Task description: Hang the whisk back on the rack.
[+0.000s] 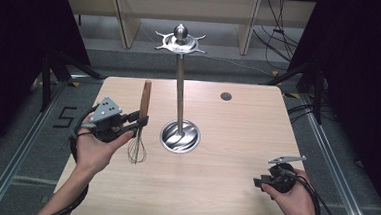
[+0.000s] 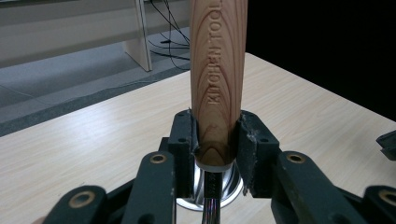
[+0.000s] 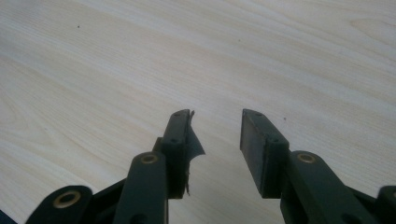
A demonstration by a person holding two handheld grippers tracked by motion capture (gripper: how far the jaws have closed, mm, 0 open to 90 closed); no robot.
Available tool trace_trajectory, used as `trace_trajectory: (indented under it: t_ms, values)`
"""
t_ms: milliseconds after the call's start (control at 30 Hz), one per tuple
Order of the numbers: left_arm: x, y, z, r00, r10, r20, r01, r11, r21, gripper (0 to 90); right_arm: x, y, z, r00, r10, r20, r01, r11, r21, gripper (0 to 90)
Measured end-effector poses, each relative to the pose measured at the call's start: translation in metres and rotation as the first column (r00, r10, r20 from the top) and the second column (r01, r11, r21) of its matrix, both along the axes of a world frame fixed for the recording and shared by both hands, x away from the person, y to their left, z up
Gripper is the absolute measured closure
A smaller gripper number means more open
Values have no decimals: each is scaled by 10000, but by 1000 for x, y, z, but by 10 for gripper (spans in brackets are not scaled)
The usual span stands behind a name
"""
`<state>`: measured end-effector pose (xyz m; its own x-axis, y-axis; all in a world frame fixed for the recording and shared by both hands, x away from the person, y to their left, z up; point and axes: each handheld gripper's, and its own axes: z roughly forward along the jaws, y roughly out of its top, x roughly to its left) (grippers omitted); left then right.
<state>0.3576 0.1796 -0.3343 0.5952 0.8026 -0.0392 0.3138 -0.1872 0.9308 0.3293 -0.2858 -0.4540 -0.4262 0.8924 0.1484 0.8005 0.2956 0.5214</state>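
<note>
Setting: pale wooden table (image 1: 213,189) on a grey floor, dark curtains at both sides.
Left gripper (image 1: 138,120): jaws pinched on the wooden handle of a whisk (image 1: 141,124), near the table's left edge.
Whisk: held upright, handle up, wire loops hanging down just above or on the tabletop; which, I cannot tell.
Right gripper (image 1: 259,182): jaws spread and empty, near the table's front right corner, pointing over bare wood.
Stand (image 1: 181,92): steel post with round base at the table's middle; hooked top carries nothing.
Progress: judging by this, the whisk is picked up; hanging it on the stand seems left.
</note>
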Motion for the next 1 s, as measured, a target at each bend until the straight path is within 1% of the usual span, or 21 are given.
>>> trace_trajectory:
  t_ms: [200, 233, 267, 300, 333, 433, 467, 533, 567, 767, 800, 1000]
  values:
    - [3, 6, 4, 9999, 9, 126, -9, 10000, -30, 686, 0, 0, 0, 10000, 0, -11, 0, 10000, -28, 634]
    - [3, 7, 5, 9999, 5, 142, -5, 10000, -21, 686, 0, 0, -1, 10000, -5, 20, 5, 10000, -17, 633]
    - [4, 8, 6, 9999, 8, 171, -8, 10000, -3, 686, 1, 2, -3, 9996, -133, 248, 130, 9998, 134, 633]
    - [4, 8, 7, 9998, 11, 211, -12, 10000, 14, 686, 0, 1, -1, 10000, -48, 11, 48, 10000, -13, 632]
    - [5, 9, 8, 9997, 6, 227, -7, 10000, 42, 686, 1, 1, -2, 9999, -75, 136, 73, 9999, 91, 632]
    - [7, 10, 11, 9996, -7, 284, 6, 10000, 54, 686, 1, 1, -3, 9998, -66, 173, 63, 9999, 134, 631]
    - [7, 11, 12, 9996, -7, 300, 4, 9999, 115, 686, 0, 0, 0, 10000, 20, -19, -20, 10000, -7, 631]
    - [9, 12, 13, 9995, -52, 310, 48, 9999, 117, 686, 1, -1, -1, 10000, 56, 44, -56, 10000, 11, 630]
    - [10, 13, 14, 9996, -46, 277, 43, 10000, 79, 686, 1, -2, -2, 9997, 181, 164, -180, 9998, -75, 630]
    - [14, 15, 18, 9993, -235, 289, 232, 9997, 118, 686, 1, -1, -2, 9998, 135, 168, -134, 9999, -54, 626]
    - [15, 16, 19, 9992, -251, 296, 247, 9996, 127, 686, 1, 0, 0, 10000, 0, 44, 0, 10000, 20, 626]
    - [19, 16, 24, 9989, -304, 361, 301, 9995, 91, 686, 1, -1, 0, 10000, -2, 70, 2, 10000, 33, 625]
